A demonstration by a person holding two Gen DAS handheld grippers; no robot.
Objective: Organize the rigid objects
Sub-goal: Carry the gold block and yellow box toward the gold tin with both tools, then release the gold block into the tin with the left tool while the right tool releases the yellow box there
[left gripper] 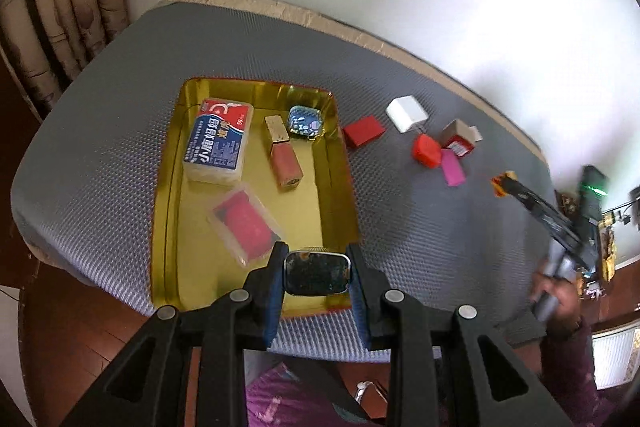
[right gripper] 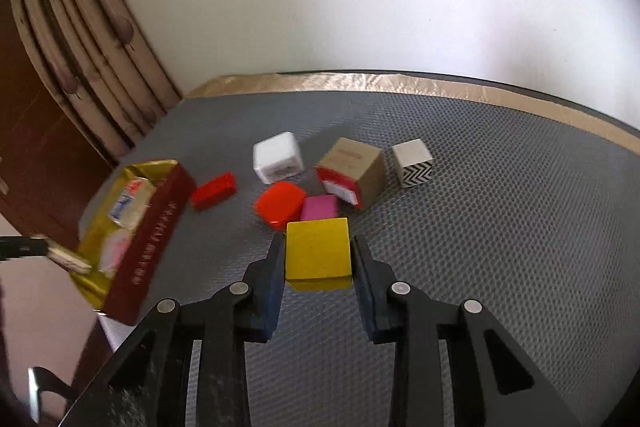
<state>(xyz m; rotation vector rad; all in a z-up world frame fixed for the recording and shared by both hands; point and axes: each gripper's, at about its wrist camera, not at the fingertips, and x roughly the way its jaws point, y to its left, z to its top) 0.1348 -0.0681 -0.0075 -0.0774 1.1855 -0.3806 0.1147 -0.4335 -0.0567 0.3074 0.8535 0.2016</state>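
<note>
- gold tray [right gripper: 132, 171], right wrist view: motion-blurred; contents just pale smears, labels unreadable; near end hidden behind its own dark red wall.
- left gripper [right gripper: 68, 259] over that tray: blurred tip only, rest cut off at pic's left edge.
- right gripper [left gripper: 505, 183], right of tray in left wrist view: smeared; held thing only a yellow-orange blur. Hand [left gripper: 560, 295] below it blurred too.
- watch-like piece [left gripper: 316, 273] over tray's near end [left gripper: 336, 303]: dark face, no detail readable; sides covered by pads.
- pink block [right gripper: 319, 207] right of tray, right wrist view: near edge hidden behind yellow block [right gripper: 318, 253].
- brown box [right gripper: 352, 169] farther right: label print too small to read.
</note>
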